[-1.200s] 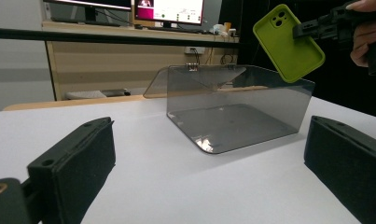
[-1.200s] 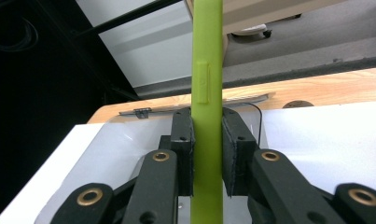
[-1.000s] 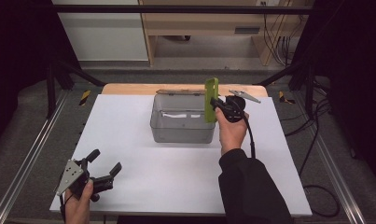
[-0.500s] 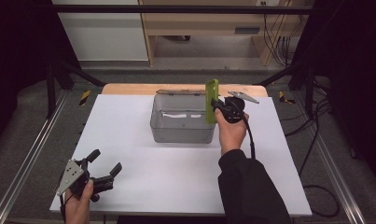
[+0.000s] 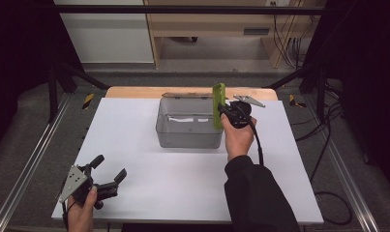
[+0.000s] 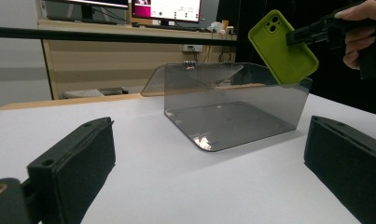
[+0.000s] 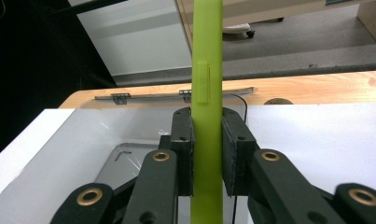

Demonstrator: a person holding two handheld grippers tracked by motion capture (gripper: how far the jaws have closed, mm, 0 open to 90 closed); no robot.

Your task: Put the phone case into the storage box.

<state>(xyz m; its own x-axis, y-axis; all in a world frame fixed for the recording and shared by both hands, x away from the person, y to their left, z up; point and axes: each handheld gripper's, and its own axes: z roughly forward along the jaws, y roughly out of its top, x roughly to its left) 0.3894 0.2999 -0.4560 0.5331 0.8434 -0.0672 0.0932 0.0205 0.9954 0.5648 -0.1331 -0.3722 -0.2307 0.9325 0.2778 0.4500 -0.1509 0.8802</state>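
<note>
A lime-green phone case [image 5: 218,104] hangs upright over the right wall of a clear grey plastic box [image 5: 187,130] with its hinged lid folded back. My right gripper [image 5: 227,112] is shut on the case; in the right gripper view the pads [image 7: 184,149] press on both faces of the green case [image 7: 207,93]. The left gripper view shows the case [image 6: 282,46] tilted above the box [image 6: 232,109]. My left gripper [image 5: 108,170] rests low at the table's near left corner, open, with nothing between its fingers [image 6: 78,168].
The white table top [image 5: 134,145] spreads around the box. A wooden strip [image 5: 134,92] runs along the far edge. Metal rails [image 5: 28,164] flank the table. A cable [image 5: 258,145] trails from the right gripper over the forearm.
</note>
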